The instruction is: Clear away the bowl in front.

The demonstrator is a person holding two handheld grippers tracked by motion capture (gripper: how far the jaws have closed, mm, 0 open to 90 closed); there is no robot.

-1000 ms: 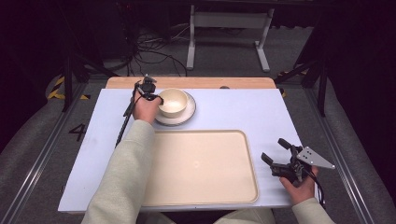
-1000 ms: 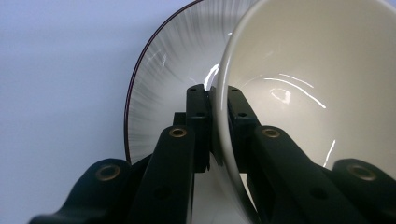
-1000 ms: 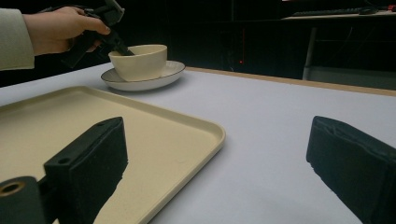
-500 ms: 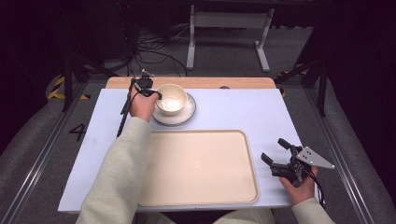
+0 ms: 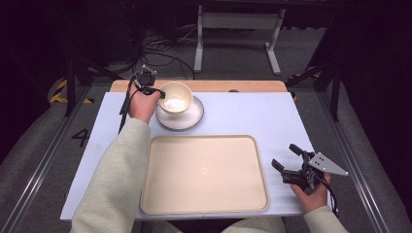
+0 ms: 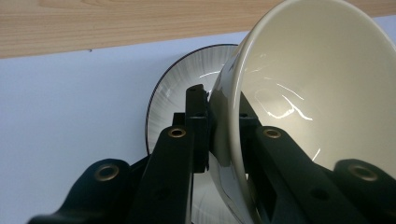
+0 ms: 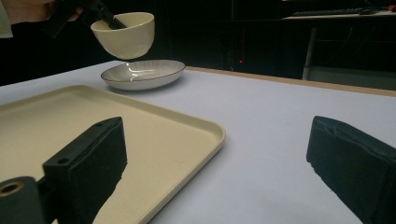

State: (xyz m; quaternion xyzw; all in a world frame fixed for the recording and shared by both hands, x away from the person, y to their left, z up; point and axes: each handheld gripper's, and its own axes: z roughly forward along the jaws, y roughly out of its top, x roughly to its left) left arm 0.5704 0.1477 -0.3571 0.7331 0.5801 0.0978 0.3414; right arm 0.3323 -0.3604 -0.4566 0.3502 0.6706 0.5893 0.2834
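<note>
A cream bowl (image 5: 175,97) hangs in the air above a striped plate (image 5: 187,118) at the table's far left; my left gripper (image 5: 160,93) is shut on its rim. In the left gripper view the two black jaws clamp the bowl (image 6: 299,107) wall, one inside and one outside, with the plate (image 6: 177,107) below. The right gripper view shows the bowl (image 7: 125,34) lifted clear of the plate (image 7: 142,73). My right gripper (image 5: 286,160) rests open near the table's front right corner, with nothing between its pads (image 7: 91,163).
A large cream tray (image 5: 204,172) lies in the middle of the white table (image 5: 252,114), just left of the right gripper. A wooden strip (image 5: 233,86) runs along the far edge. Cables and a stand sit on the floor beyond.
The left gripper has lifted the bowl off the plate and tipped it slightly. The right gripper has stayed where it was.
</note>
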